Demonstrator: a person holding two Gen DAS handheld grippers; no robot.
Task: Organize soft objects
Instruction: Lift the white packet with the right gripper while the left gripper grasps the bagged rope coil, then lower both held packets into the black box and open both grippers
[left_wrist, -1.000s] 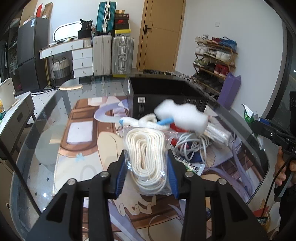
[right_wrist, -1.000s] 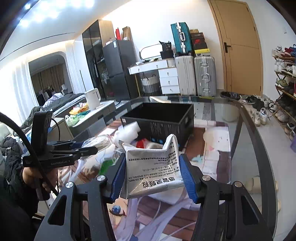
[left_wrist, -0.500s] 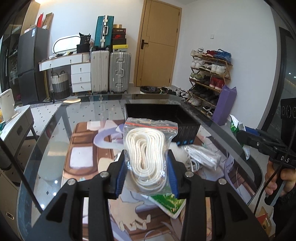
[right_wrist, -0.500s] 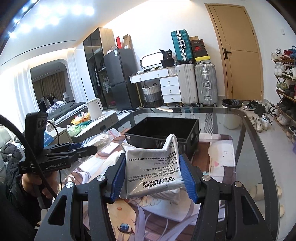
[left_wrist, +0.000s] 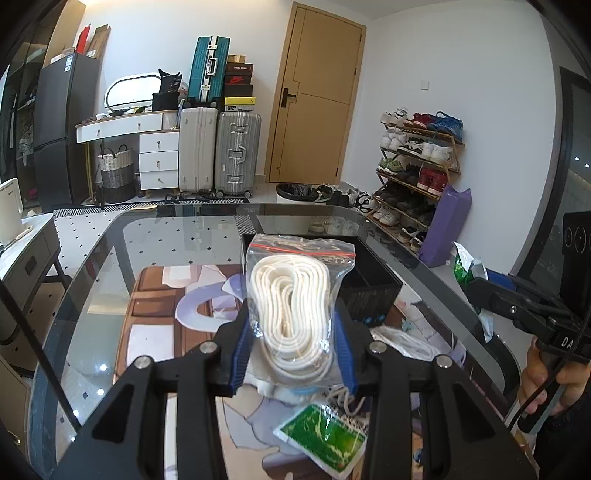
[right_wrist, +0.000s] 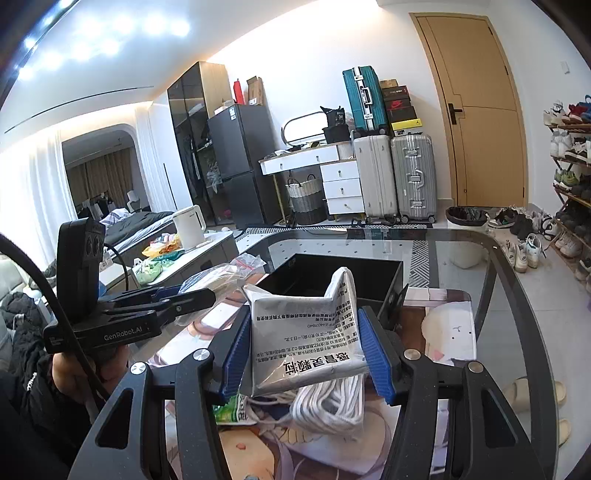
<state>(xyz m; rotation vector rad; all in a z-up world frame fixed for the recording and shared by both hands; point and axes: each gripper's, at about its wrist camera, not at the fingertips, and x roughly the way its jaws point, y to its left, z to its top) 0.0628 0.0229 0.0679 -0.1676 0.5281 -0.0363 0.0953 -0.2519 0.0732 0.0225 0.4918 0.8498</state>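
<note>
My left gripper (left_wrist: 293, 350) is shut on a clear zip bag of coiled white cord (left_wrist: 291, 295) and holds it above the table, in front of the black bin (left_wrist: 373, 291). My right gripper (right_wrist: 304, 350) is shut on a silver foil pouch with printed text (right_wrist: 306, 332), held above the table just short of the black bin (right_wrist: 347, 273). The left gripper also shows in the right wrist view (right_wrist: 199, 295), with its bag (right_wrist: 221, 277). The right gripper's body shows at the right of the left wrist view (left_wrist: 517, 302).
On the glass table (left_wrist: 92, 295) lies a printed mat with a green sachet (left_wrist: 321, 439), a bundle of white cable (right_wrist: 328, 402) and another clear bag (left_wrist: 402, 343). Suitcases, drawers and a shoe rack stand beyond the table.
Both grippers have risen from the pile with their loads and moved toward the black bin. The white soft lump seen above the pile a second ago is out of sight.
</note>
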